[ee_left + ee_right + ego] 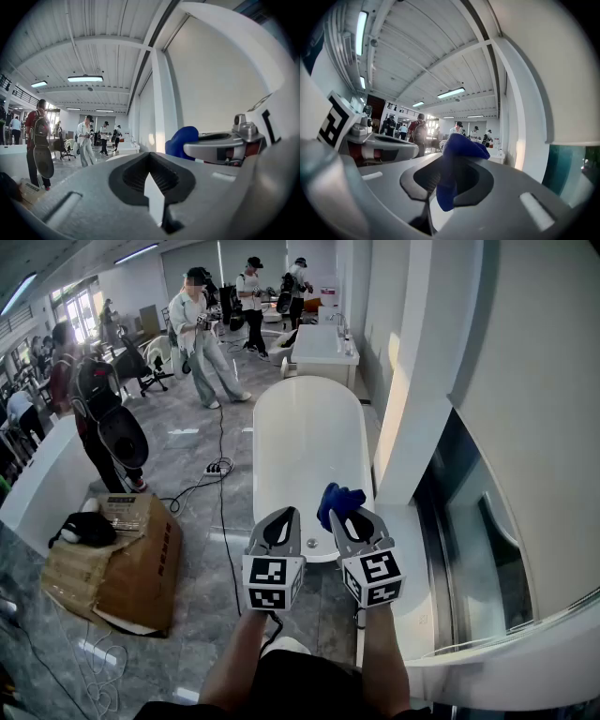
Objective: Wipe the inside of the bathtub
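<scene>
Blue cloth pinched tight in right gripper, raised before near end of white bathtub. Left gripper just beside, jaws together, empty. Black-and-white square markers on both cubes. Cardboard box on floor at left, red print unreadable.
</scene>
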A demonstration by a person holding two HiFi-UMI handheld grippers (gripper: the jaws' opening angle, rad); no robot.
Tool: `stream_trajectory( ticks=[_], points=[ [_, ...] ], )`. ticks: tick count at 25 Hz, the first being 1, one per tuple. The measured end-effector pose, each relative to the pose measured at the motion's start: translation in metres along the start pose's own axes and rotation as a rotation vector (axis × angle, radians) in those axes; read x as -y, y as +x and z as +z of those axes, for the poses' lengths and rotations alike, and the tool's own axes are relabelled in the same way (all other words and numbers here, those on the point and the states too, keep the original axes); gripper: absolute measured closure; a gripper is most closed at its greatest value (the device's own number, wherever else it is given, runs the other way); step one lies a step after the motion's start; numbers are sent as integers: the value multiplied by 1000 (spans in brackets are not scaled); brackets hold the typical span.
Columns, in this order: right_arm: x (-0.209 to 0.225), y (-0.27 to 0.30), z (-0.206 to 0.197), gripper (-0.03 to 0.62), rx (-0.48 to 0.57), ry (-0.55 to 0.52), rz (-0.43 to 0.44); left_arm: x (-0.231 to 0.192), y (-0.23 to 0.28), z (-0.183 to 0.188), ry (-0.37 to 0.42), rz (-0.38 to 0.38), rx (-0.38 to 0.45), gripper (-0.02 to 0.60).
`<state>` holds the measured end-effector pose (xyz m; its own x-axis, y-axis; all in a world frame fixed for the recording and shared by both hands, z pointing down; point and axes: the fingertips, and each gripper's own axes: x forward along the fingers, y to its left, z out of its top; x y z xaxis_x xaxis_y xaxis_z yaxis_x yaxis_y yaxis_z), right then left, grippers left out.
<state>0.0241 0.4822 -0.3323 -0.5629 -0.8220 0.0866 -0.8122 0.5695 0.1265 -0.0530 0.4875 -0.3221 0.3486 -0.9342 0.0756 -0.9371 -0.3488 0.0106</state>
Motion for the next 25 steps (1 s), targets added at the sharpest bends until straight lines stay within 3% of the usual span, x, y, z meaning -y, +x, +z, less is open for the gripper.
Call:
stream_trajectory(
  ticks=[10, 17, 25],
  points=[
    [27, 7, 1, 528, 13, 37, -73, -25, -2, -8, 0, 51, -25, 580],
    [20, 37, -12, 526, 7, 60, -49, -65, 0, -25, -26, 111, -40, 580],
    [62, 109, -18, 526, -17, 46, -73, -115, 75, -31, -67, 117, -42, 580]
  ],
)
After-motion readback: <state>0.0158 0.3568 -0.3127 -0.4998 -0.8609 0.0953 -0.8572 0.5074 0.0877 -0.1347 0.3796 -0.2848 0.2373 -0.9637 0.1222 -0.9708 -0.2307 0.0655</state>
